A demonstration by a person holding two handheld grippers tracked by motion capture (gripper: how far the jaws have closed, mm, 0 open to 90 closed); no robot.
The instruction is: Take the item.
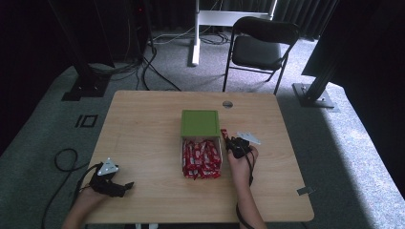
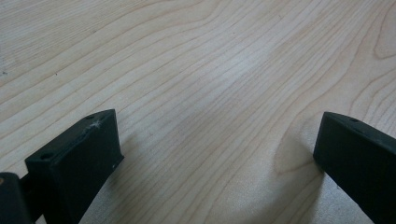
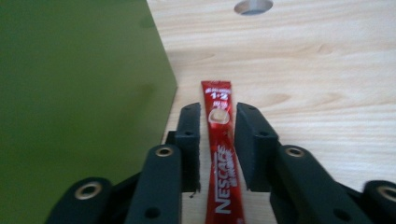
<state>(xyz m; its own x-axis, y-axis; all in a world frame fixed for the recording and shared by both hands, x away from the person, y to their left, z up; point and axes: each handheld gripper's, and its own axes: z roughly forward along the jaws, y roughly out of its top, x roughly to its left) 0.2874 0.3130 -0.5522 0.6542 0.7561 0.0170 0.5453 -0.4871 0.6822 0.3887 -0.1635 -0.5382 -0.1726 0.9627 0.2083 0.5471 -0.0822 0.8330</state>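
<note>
A red Nescafe sachet (image 3: pixel 224 163) runs lengthwise between the jaws of my right gripper (image 3: pixel 218 116), which stand close against its two long edges. In the high view that sachet (image 1: pixel 223 134) and the right gripper (image 1: pixel 228 141) are just right of a green box (image 1: pixel 200 123). The box's drawer (image 1: pixel 183 160) is pulled out toward me and holds several more red sachets. The box's green side (image 3: pixel 79 93) is close on the gripper's left. My left gripper (image 1: pixel 128 186) rests at the table's front left, its jaws (image 2: pixel 215 144) wide open over bare wood.
The wooden table (image 1: pixel 143 124) has a round cable hole (image 1: pixel 228 104) behind the box. A black folding chair (image 1: pixel 262 43) and dark stands sit on the carpet beyond the table. A cable loops off the left edge (image 1: pixel 64 160).
</note>
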